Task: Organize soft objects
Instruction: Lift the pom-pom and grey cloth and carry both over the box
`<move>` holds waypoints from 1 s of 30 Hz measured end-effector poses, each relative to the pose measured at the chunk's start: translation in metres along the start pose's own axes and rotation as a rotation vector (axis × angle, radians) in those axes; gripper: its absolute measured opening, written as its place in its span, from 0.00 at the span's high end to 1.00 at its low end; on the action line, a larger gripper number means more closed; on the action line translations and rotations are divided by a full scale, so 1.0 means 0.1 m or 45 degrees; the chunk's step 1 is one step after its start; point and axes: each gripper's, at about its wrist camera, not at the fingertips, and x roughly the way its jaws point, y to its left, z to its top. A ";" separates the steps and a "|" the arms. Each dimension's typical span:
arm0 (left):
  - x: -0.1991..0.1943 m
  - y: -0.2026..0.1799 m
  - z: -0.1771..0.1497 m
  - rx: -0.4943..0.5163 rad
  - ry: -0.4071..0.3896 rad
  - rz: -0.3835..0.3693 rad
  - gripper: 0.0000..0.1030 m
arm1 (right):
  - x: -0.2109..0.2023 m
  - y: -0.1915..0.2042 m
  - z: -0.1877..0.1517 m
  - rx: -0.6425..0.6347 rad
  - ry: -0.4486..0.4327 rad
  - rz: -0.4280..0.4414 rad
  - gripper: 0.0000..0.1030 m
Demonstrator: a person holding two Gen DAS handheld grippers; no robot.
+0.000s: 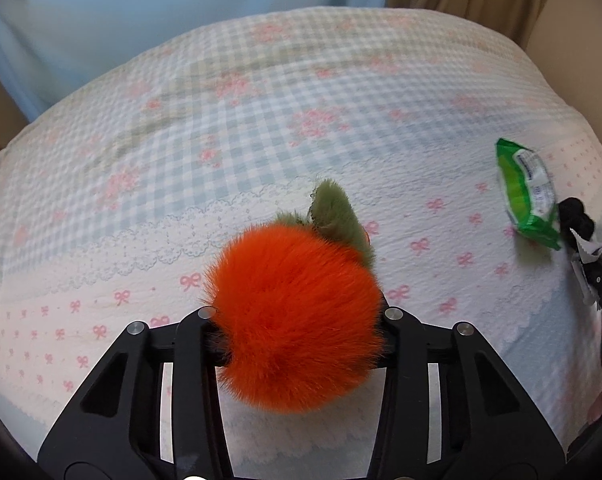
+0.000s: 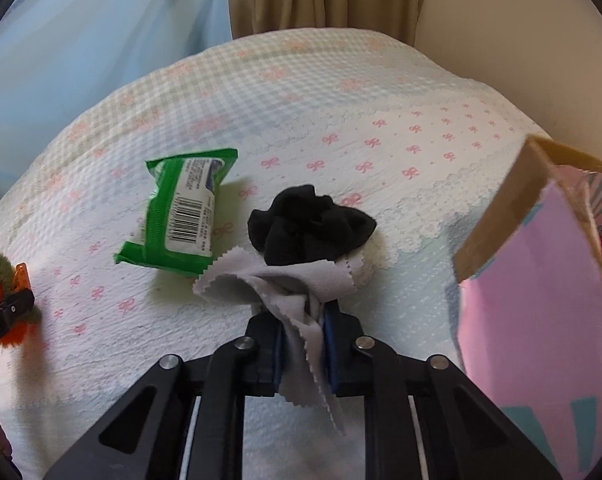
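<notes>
Plush orange (image 1: 297,320) fills left gripper (image 1: 297,334); cloth (image 2: 301,320) in right gripper (image 2: 303,344).

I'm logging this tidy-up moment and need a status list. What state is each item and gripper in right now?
left gripper: jaws shut on the orange plush.
orange plush: held, above the bedspread.
right gripper: jaws shut on the grey cloth.
grey cloth: pinched, crumpled, ends hanging loose.
black scrunchie: bunched, lying on the bedspread.
green wipes pack: sealed, lying on the bedspread.
cardboard box: open at the top.
</notes>
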 end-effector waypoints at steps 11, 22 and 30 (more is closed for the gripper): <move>-0.90 -0.14 0.03 0.000 -0.107 -0.028 0.64 | -0.79 -0.11 0.03 0.004 -0.106 0.048 0.85; -2.37 -0.56 0.08 0.044 -0.247 -0.103 0.64 | -2.07 -0.52 0.25 0.048 -0.204 0.085 0.85; -3.09 -1.27 0.10 0.135 -0.246 -0.218 0.64 | -2.91 -0.99 0.42 0.064 -0.219 0.098 0.85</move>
